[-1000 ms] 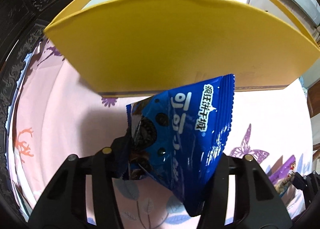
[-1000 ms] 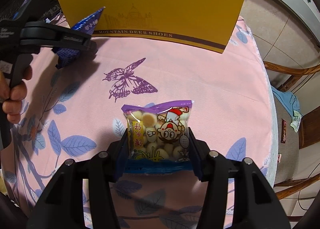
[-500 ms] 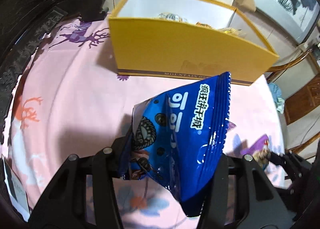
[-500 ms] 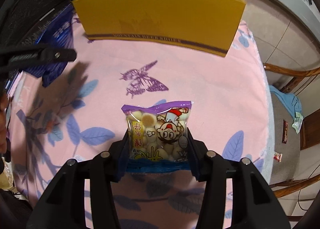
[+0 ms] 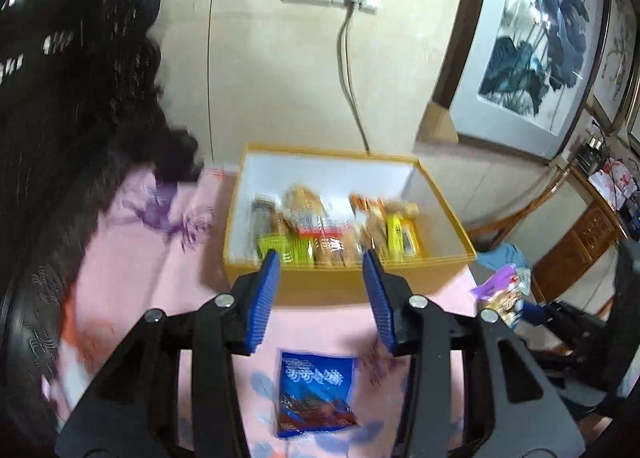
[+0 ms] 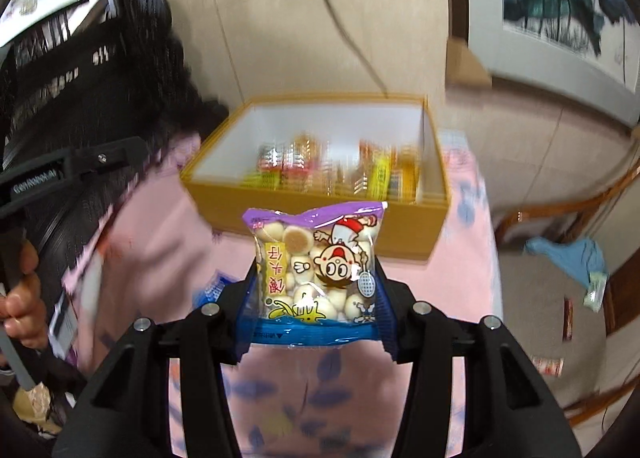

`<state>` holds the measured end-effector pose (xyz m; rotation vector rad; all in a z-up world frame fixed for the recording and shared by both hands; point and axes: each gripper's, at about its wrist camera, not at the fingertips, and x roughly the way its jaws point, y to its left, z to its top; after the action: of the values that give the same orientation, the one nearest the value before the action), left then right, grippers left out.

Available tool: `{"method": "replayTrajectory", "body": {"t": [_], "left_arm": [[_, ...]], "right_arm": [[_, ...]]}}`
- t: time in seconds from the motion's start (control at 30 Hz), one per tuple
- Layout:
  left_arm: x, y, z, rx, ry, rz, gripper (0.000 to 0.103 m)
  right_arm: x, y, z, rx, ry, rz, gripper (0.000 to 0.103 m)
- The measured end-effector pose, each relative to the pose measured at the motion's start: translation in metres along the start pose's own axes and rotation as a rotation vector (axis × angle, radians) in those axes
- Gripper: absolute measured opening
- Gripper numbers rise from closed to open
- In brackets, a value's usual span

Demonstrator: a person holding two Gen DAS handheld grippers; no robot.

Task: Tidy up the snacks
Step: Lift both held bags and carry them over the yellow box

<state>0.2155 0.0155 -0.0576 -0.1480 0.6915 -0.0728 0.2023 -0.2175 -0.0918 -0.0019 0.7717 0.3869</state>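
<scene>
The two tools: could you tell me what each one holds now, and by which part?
The right tool grips the purple biscuit bag by its lower side edges. The left tool holds nothing; the blue cookie packet lies on the tablecloth.

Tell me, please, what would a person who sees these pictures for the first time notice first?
Probably the purple-topped bag of small round biscuits, clamped in the right gripper and raised in front of the yellow box of packed snacks. Next, the blue cookie packet lying flat on the pink tablecloth, below the left gripper, whose blue-padded jaws hold nothing.
</scene>
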Motion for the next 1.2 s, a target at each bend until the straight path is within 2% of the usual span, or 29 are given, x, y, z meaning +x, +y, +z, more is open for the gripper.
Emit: {"method": "replayTrajectory", "body": {"t": [0.07, 0.1, 0.17, 0.23, 0.3, 0.33, 0.4, 0.5, 0.6, 0.67, 0.7, 0.8, 0.9, 1.07, 1.2], "left_arm": [[-0.002, 0.008, 0.002, -0.017, 0.007, -0.005, 0.044], [0.000, 0.014, -0.007, -0.021, 0.030, 0.022, 0.044], [0.017, 0.016, -0.034, -0.005, 0.126, 0.042, 0.053], [0.037, 0.016, -0.064, -0.019, 0.237, 0.074, 0.067], [0.065, 0.010, -0.097, -0.047, 0.358, 0.062, 0.076], [0.077, 0.004, -0.110, -0.042, 0.399, 0.065, 0.077], [0.097, -0.009, -0.130, 0.007, 0.463, 0.065, 0.077], [0.124, -0.032, -0.153, 0.147, 0.514, 0.123, 0.083], [0.141, -0.035, -0.164, 0.175, 0.557, 0.156, 0.087], [0.143, -0.029, -0.167, 0.144, 0.542, 0.128, 0.086], [0.142, -0.025, -0.166, 0.127, 0.545, 0.104, 0.081], [0.136, -0.024, -0.165, 0.149, 0.530, 0.098, 0.071], [0.118, -0.014, -0.157, 0.068, 0.497, 0.045, 0.069], [0.067, -0.009, -0.115, 0.026, 0.341, 0.014, 0.068], [0.035, -0.009, -0.055, 0.029, 0.188, 0.008, 0.069]], "right_arm": [[-0.013, -0.003, 0.016, 0.016, -0.051, 0.019, 0.051], [-0.016, -0.005, 0.019, 0.017, -0.064, 0.023, 0.051], [-0.023, -0.006, 0.020, 0.025, -0.083, 0.028, 0.051], [-0.022, -0.010, 0.014, 0.053, -0.069, 0.034, 0.051], [-0.020, -0.011, 0.007, 0.070, -0.051, 0.036, 0.051], [-0.018, -0.011, 0.003, 0.075, -0.039, 0.036, 0.051], [-0.018, -0.011, -0.001, 0.085, -0.025, 0.038, 0.051], [-0.022, -0.012, -0.005, 0.094, -0.022, 0.033, 0.051], [-0.027, -0.016, -0.006, 0.115, -0.026, 0.028, 0.051], [-0.029, -0.018, -0.005, 0.125, -0.030, 0.022, 0.051], [-0.030, -0.020, -0.006, 0.135, -0.032, 0.020, 0.051], [-0.031, -0.022, -0.008, 0.147, -0.031, 0.014, 0.051], [-0.031, -0.022, -0.011, 0.150, -0.024, 0.011, 0.051], [-0.032, -0.023, -0.009, 0.153, -0.025, 0.015, 0.051], [-0.034, -0.021, 0.010, 0.124, -0.061, 0.021, 0.051]]}}
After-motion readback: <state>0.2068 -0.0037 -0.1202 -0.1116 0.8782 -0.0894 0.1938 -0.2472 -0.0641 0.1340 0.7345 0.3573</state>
